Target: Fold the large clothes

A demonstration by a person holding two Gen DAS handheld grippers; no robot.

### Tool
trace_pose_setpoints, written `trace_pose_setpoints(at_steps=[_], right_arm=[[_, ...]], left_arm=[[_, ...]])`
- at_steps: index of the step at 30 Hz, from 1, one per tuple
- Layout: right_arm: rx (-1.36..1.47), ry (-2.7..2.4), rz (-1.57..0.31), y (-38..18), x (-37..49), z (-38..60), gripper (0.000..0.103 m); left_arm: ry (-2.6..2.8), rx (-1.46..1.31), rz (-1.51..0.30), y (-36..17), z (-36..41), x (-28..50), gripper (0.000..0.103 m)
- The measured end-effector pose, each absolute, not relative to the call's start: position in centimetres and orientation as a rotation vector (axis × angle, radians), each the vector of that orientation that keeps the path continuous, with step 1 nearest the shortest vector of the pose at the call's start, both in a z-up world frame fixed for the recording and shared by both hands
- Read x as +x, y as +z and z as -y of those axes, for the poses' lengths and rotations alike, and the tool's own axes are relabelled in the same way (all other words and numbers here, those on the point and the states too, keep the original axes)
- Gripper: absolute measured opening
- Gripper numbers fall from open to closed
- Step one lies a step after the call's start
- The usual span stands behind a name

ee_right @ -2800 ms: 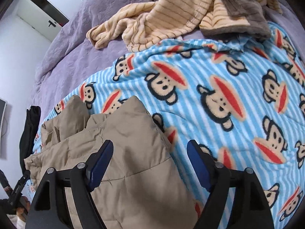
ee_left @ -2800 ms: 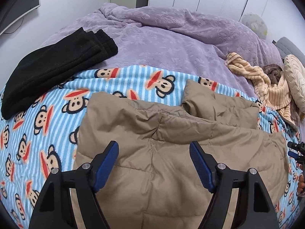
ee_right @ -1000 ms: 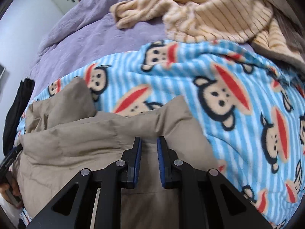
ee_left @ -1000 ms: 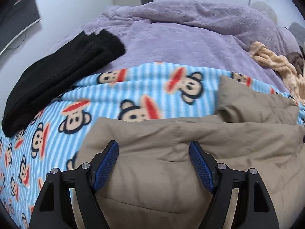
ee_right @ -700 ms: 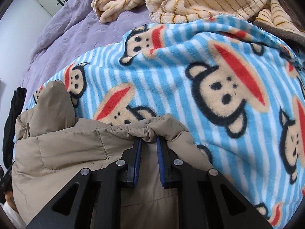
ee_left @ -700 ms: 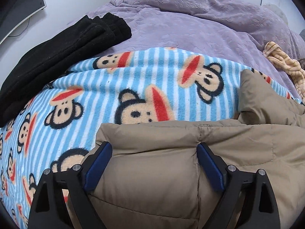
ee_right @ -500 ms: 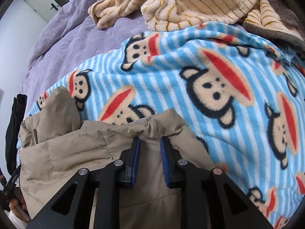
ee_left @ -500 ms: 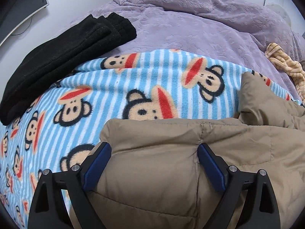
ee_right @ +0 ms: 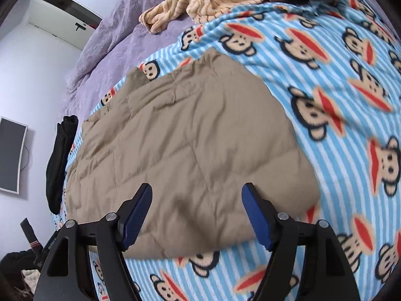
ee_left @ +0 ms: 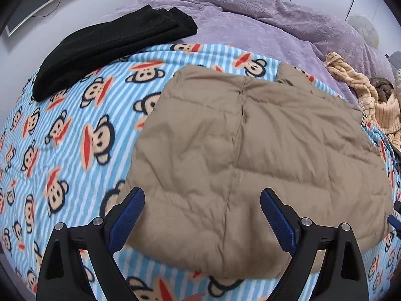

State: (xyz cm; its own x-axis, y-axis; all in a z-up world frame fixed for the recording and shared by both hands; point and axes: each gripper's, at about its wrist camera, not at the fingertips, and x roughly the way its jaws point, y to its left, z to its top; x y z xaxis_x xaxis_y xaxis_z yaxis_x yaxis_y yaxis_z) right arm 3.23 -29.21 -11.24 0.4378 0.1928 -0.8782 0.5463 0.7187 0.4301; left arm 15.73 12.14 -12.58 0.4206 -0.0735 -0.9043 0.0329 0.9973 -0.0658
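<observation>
A tan quilted jacket [ee_left: 250, 155] lies folded into a flat rectangle on the blue striped monkey-print blanket [ee_left: 62, 135]. In the right wrist view the same jacket [ee_right: 185, 150] spreads across the blanket [ee_right: 351, 100]. My left gripper [ee_left: 201, 215] hangs open above the jacket's near edge, nothing between its blue pads. My right gripper [ee_right: 196, 210] is open too, raised over the jacket's near right part. Neither touches the cloth.
Folded black trousers [ee_left: 107, 47] lie at the far left on the purple bedspread [ee_left: 263, 27]. A crumpled yellow striped garment [ee_left: 371, 100] sits at the right, also seen as the striped garment [ee_right: 213, 2]. A wall screen [ee_right: 10, 155] hangs left; dark items lie on the floor [ee_right: 22, 260].
The right gripper let go of the jacket's edge and opened. Both grippers pulled back and up from the far edge; the jacket now lies flat, folded over itself.
</observation>
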Motion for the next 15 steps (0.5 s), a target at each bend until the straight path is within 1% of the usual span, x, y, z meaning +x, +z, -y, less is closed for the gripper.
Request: trace_pose_setpoints(at_steps=[1,7,9,10,15], right_arm=[[0.8,-0.25,-1.125,-11.4,2.2,29.0,0.082],[0.9,-0.272,-1.149,-13.1,-1.9,28.5,0.082],[0.943,-0.26,-1.143,-13.8,-2.4,28.5,0.083],[0.96,-0.25,-1.137,-14.1,-2.5,28.4,0.087],[1.054,-0.218,-1.089,-16.2,-2.5,28.5,0.087]], left_arm=[[-0.074,-0.048,-1.143,-12.7,-12.1,14.8,0.103],[-0.12,-0.122,-1.196,-14.0,-12.3,11.9,0.103],[-0.121,-0.164,-1.211,-14.5,-12.7,11.6,0.103],[-0.123,-0.186,-1.218,-14.6,-12.9,11.6,0.103],[-0.084,-0.3,-1.244,-16.5,-14.5,11.9,0.103]])
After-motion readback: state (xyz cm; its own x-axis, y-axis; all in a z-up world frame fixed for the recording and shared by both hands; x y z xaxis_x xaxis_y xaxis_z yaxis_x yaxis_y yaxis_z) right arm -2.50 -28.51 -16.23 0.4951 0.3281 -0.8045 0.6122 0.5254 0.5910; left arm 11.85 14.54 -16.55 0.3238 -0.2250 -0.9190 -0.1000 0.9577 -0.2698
